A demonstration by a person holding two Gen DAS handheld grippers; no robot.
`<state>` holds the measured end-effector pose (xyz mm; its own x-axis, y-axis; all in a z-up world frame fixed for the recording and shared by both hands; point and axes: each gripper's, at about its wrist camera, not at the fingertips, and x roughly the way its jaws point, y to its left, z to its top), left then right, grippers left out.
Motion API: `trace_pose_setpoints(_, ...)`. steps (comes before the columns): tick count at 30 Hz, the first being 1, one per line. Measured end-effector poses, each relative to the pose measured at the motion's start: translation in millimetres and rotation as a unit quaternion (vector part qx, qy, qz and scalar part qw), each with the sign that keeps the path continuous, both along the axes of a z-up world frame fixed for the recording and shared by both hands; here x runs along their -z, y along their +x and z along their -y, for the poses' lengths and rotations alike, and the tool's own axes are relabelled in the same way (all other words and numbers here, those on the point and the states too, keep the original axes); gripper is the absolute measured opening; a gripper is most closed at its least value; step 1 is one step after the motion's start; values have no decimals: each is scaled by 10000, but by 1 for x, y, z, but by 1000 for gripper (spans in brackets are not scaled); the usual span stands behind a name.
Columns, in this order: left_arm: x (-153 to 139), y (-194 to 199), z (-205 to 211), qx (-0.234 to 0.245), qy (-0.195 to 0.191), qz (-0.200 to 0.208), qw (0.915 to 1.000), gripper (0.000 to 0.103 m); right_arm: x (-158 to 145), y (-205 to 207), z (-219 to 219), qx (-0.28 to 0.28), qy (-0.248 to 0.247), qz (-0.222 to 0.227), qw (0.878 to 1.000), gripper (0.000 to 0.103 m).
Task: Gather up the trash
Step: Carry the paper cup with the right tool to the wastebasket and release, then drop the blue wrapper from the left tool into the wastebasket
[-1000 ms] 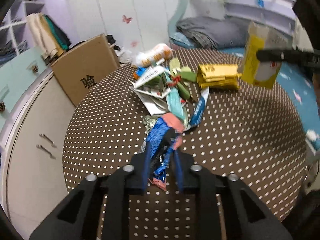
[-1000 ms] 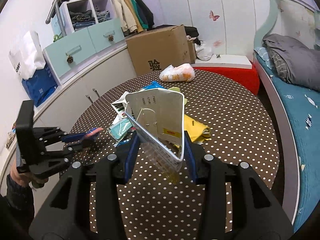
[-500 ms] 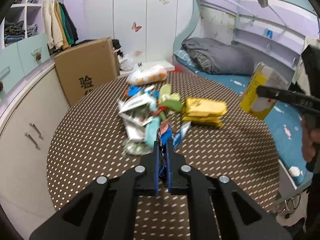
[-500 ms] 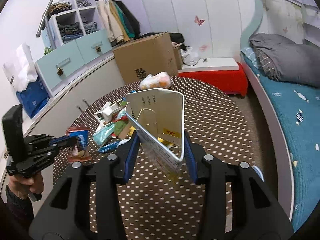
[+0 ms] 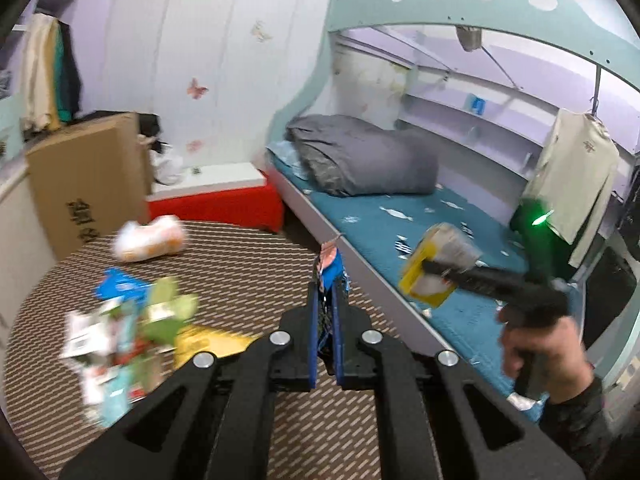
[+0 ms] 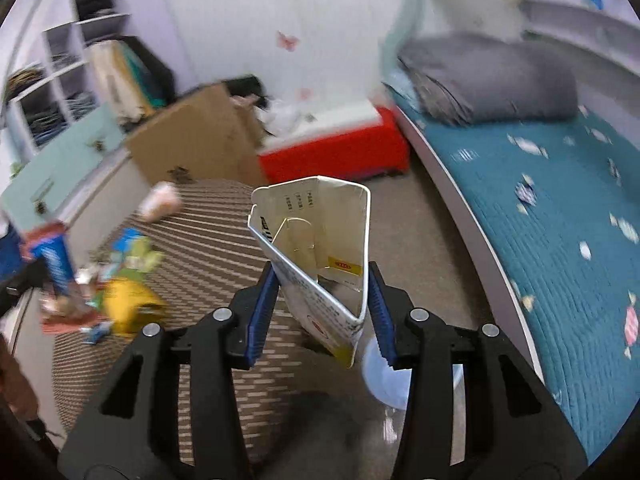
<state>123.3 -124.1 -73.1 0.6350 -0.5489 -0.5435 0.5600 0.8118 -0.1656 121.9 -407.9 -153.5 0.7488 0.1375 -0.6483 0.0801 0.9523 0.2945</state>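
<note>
Left wrist view first: our left tongs (image 5: 325, 308) are pinched almost shut on a crinkly blue and pink foil snack wrapper (image 5: 329, 270), which stands up between the blue pads, lifted clear of the round brown dotted bench (image 5: 248, 256). Thin and limp, it should weigh next to nothing and could slide out of a loose pinch, so we judge a grip across the bunched middle is safest.

Our right tongs (image 6: 320, 312) are closed to the width of an opened white and yellow cardboard carton (image 6: 320, 240), squeezing its two side walls, also held in the air past the bench edge. The carton is light and stiffer than the foil, yet its open walls would buckle under hard pressure; holding low, near the folded corner, seems best.

Outward, a blurred heap of green, white and yellow packets (image 5: 132, 332) lies on the bench, with a white and orange plastic bag (image 5: 150, 238) farther back. Below the right tongs a pale round rim (image 6: 384, 376) shows on the floor; we cannot tell what it is.
</note>
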Motion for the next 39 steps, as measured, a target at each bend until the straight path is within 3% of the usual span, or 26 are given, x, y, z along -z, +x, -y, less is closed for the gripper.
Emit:
trace_pose_setpoints(8,36,46,92,402,217,-566,9974,6,148,50,71,468,733,-1321,9874,43)
trace_pose_setpoints(12,54,65,131,510,414,-821,9945,6,199,67,94,638,1035,-1664,9785,48)
trace_pose_setpoints(14,65,75,155,574,537,-940,9925,6,224,75,104,659,1210,-1835,9733,56)
trace_pose_setpoints(15,71,78,164,611,588,-998,9914,6,234,78,109,726,1275,-1902,9707,69)
trace_pose_setpoints(17,80,85,181,644,662,-1120,9894,6,243,78,116,858,1320,-1943,9682,78)
trace_pose_setpoints(20,96,95,207,653,854,-1302,9856,6,242,68,129,1088,1517,-1875,9644,80)
trace_pose_setpoints(32,158,126,289,718,1711,-2052,9610,6,168,23,171,1473,1551,-899,9727,86)
trace_pose_setpoints(33,162,127,293,684,1792,-2079,9592,10,164,21,171,1464,1553,-853,9732,88)
trace_pose_setpoints(35,170,135,299,575,1971,-2190,9539,53,156,18,171,1446,1528,-766,9746,90)
trace_pose_setpoints(36,169,137,299,415,2034,-2141,9545,88,154,16,173,1445,1505,-739,9752,92)
trace_pose_setpoints(39,156,136,291,225,1919,-1819,9641,91,146,12,171,1441,1483,-701,9759,97)
